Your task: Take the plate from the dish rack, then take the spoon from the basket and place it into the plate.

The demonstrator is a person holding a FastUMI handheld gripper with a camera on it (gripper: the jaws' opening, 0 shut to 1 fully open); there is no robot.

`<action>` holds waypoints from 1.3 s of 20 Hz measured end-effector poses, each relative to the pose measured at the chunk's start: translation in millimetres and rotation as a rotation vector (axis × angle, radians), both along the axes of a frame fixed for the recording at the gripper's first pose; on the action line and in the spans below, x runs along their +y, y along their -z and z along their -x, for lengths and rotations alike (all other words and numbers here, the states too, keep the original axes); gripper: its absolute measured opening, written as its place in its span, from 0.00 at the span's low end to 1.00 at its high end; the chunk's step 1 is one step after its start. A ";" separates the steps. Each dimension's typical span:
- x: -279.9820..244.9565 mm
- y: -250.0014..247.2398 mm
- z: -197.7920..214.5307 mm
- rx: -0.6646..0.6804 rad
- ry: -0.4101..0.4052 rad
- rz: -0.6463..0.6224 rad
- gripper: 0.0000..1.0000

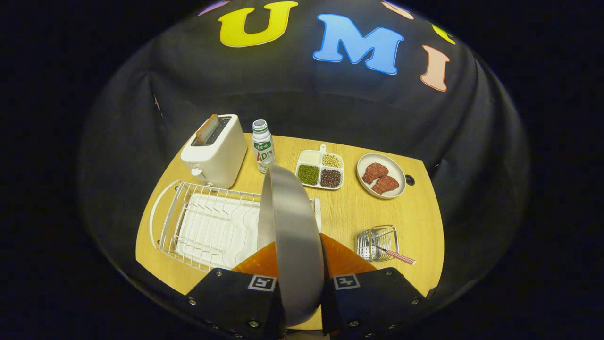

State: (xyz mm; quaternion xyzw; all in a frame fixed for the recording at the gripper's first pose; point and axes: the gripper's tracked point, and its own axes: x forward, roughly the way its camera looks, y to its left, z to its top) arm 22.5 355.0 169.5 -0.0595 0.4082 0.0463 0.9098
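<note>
My gripper [298,257] is shut on a grey plate [292,226], which stands on edge between the two fingers and rises above the table. Below and to the left lies the white wire dish rack [207,226] with its white drip tray, with no dishes in it. To the right of the fingers sits a small wire basket [377,242]. A spoon [396,255] with a red checked handle lies in it, the handle sticking out to the right.
On the wooden table [349,212] stand a white toaster [214,151] with a slice in it, a small bottle [263,146], a white divided dish [321,171] of beans and a white plate [381,175] holding two brown pieces of food. Black cloth surrounds the table.
</note>
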 end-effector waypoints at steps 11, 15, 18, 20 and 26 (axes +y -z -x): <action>-97.7 -2.1 98.6 0.001 -0.059 -0.223 0.29; -133.5 22.3 121.2 -0.005 -0.041 -0.249 0.29; -151.2 50.9 135.4 0.036 0.009 -0.305 0.29; -163.8 68.8 139.6 0.044 0.030 -0.332 0.29; -181.1 121.9 140.3 0.055 0.088 -0.454 0.29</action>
